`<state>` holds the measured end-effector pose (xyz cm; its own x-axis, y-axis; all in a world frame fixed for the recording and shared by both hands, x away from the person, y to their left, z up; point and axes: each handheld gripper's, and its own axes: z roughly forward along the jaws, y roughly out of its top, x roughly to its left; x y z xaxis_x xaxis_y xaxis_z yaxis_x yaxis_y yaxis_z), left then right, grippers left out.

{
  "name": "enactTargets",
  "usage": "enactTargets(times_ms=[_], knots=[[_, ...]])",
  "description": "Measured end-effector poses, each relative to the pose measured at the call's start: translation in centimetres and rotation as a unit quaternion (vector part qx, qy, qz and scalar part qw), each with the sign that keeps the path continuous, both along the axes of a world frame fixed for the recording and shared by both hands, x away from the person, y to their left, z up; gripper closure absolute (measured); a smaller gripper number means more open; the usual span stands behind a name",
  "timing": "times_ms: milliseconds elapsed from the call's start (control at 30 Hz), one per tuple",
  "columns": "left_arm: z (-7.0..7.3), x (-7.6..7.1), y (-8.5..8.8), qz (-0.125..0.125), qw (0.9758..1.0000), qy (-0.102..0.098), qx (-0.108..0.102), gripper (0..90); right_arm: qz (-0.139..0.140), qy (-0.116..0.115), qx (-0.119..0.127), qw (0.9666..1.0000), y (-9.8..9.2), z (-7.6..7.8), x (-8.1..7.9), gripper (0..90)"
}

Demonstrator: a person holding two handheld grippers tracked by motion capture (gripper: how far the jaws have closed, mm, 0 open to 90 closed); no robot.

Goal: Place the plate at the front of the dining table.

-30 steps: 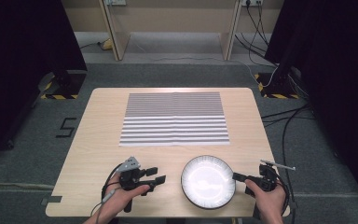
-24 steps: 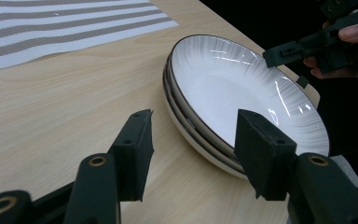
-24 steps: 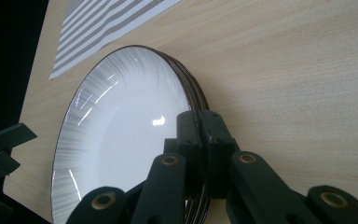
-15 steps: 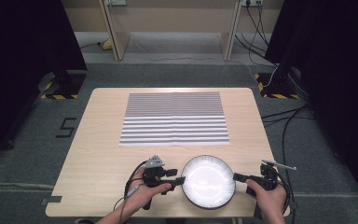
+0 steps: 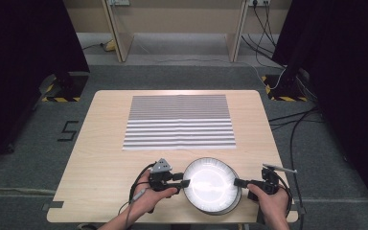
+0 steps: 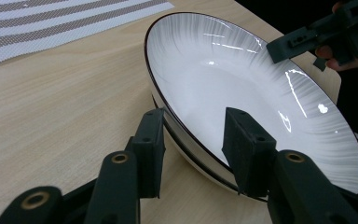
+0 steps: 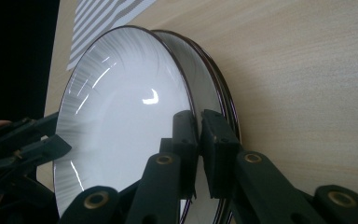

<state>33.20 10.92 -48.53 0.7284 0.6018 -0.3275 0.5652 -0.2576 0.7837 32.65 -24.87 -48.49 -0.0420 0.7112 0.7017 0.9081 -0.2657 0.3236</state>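
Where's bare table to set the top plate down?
Free wood: left strip beside the striped mat, and the near-left corner of the table. Narrower strip right of the mat. Crowded: near edge around the plate stack, left gripper and right gripper at its rims.

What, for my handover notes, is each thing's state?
top plate: on the stack, rim gripped at both sides
lower plates: stacked beneath it
striped mat: flat, bare
left tool: just closed on top plate's rim
right tool: shut on top plate's rim

Grey carpet floor [image 5: 38, 158]; black curtains [image 5: 24, 43] flank a wooden desk frame [image 5: 177, 24].
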Motion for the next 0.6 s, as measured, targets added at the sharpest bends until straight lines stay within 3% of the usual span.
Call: enactTargets(times_ms=[133, 267, 433, 467, 500, 533, 600], knots=[[0.0, 0.1, -0.3, -0.003, 0.9999, -0.009, 0.010, 59.3, 0.000, -0.003, 0.000, 1.0000, 0.1, 0.1, -0.1, 80.7], [-0.5, 0.1, -0.7, -0.001, 0.9999, -0.004, 0.011, 61.3, -0.002, -0.005, 0.019, 0.9998, 0.1, 0.1, -0.1, 72.5], [-0.5, 0.1, -1.0, -0.001, 0.9997, -0.004, 0.022, 61.4, -0.003, -0.003, 0.040, 0.9992, -0.3, -0.3, -0.1, 73.6], [-0.4, 0.2, -1.0, -0.002, 0.9996, -0.008, 0.026, 61.3, -0.009, -0.003, 0.048, 0.9988, -0.5, -0.5, -0.1, 80.2], [-0.4, 0.2, -1.0, -0.002, 0.9996, -0.008, 0.026, 61.2, -0.009, -0.003, 0.048, 0.9988, -0.5, -0.5, -0.1, 80.2], [-0.4, 0.1, -0.9, -0.007, 0.9994, -0.019, 0.028, 60.9, -0.018, 0.001, 0.063, 0.9978, -0.7, -0.8, -0.2, 80.8], [-0.3, 0.0, -0.8, -0.009, 0.9994, -0.026, 0.022, 60.3, -0.020, 0.002, 0.070, 0.9973, -0.8, -0.9, -0.2, 80.7]])
